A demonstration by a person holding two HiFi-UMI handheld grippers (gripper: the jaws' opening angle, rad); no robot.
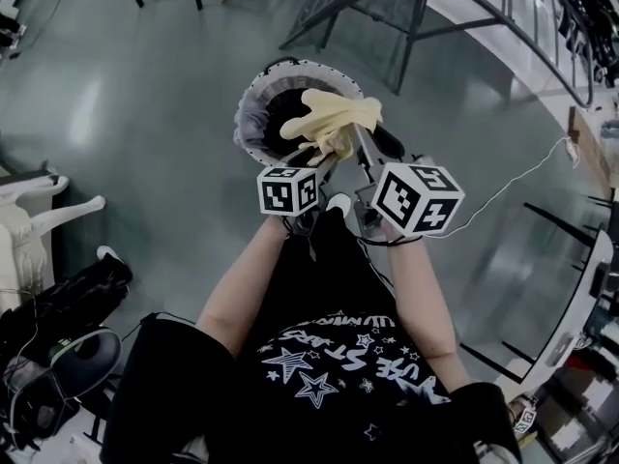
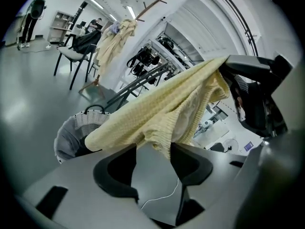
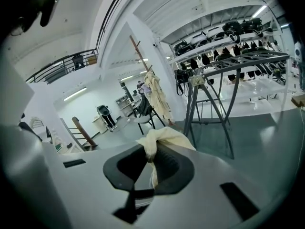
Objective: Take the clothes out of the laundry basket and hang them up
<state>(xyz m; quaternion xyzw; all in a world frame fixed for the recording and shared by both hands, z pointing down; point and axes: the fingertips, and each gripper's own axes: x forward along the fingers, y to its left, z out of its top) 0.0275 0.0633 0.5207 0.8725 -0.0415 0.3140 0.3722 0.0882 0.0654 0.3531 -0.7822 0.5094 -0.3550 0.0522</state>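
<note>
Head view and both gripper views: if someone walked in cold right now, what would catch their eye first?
The pale yellow garment, held up above the white laundry basket in the middle of the head view. The right gripper is shut on one bunch of it; more fabric hangs between the left gripper's jaws, though whether they pinch it is unclear. A grey metal rack stands beyond, at the right gripper view's right.

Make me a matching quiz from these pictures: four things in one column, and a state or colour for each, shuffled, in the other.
1 garment
2 laundry basket
3 left gripper
4 right gripper

A jaws clamped on the garment
B pale yellow
C jaws apart, garment hanging between
D white rim

Pairs: 1-B, 2-D, 3-C, 4-A.
</note>
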